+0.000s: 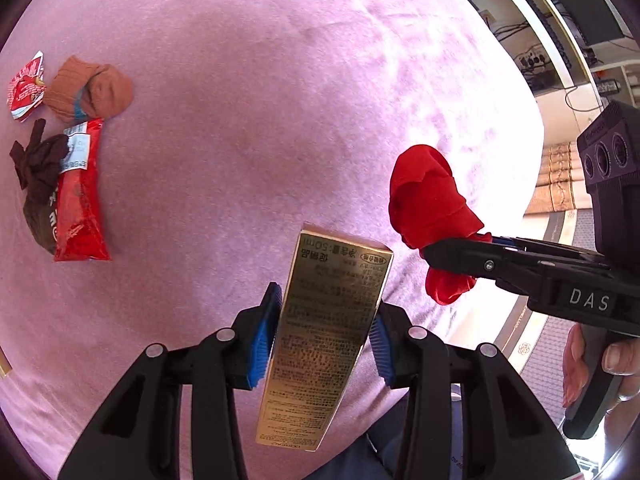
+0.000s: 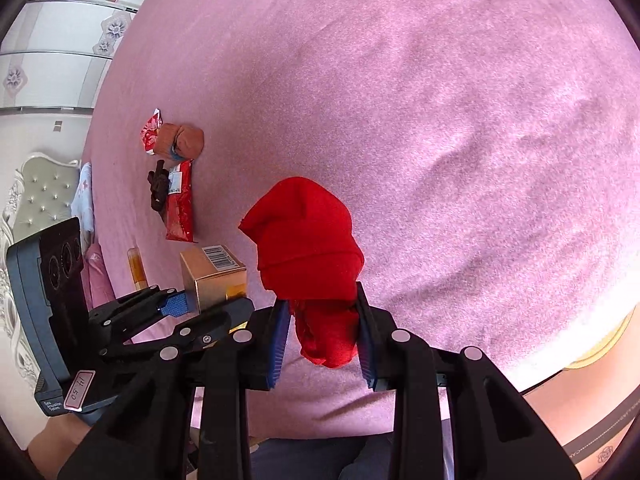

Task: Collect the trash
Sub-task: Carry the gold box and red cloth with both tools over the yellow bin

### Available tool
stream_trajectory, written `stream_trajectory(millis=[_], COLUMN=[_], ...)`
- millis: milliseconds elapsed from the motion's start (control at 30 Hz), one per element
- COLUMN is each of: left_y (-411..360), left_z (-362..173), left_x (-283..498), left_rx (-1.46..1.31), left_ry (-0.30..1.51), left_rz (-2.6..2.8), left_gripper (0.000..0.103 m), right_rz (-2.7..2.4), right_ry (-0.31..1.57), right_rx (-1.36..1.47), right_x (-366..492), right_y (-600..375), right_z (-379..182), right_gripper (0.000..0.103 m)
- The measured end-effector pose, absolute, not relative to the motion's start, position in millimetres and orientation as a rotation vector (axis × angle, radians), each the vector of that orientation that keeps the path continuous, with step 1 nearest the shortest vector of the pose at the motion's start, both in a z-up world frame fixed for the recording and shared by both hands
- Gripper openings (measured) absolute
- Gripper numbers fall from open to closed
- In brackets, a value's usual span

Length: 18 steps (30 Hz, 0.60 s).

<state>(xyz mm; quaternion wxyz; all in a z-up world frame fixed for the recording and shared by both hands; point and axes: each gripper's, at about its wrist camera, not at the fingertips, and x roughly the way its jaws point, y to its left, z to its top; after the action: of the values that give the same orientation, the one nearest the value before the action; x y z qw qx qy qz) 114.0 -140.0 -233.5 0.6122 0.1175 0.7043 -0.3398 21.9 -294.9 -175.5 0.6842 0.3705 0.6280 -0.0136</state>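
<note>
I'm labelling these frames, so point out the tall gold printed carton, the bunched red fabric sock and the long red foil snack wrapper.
Tall gold printed carton [image 1: 328,320], left wrist view, printed front face.
Bunched red fabric sock [image 2: 308,236], right wrist view, upper bulge.
Long red foil snack wrapper [image 1: 80,204], left wrist view, middle of the pack.

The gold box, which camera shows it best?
The left wrist view: the gold box fills the centre, its printed side readable, clamped in the left tool. The right wrist view shows only its barcoded end at the left, partly hidden.

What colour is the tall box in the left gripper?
Shiny gold box, clearest in the left wrist view.
</note>
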Motion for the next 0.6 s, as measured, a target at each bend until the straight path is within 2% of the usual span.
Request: stream_trajectory(millis=[233, 600], left_y=[-166.4, -254.5], left_z=[-213.0, -194.5], left_x=[63.4, -11.0], left_rx=[0.298, 0.356], left_ry=[1.627, 1.631], left_rz=[-0.823, -0.885], left_gripper=[0.042, 0.042], right_rz=[-0.082, -0.156], right_ry=[1.337, 1.263], right_rx=[0.877, 0.953], right_x=[-18.8, -110.3], right_y=[-330.7, -418.5], right_z=[-164.1, -142.2], right_gripper=[0.029, 0.029])
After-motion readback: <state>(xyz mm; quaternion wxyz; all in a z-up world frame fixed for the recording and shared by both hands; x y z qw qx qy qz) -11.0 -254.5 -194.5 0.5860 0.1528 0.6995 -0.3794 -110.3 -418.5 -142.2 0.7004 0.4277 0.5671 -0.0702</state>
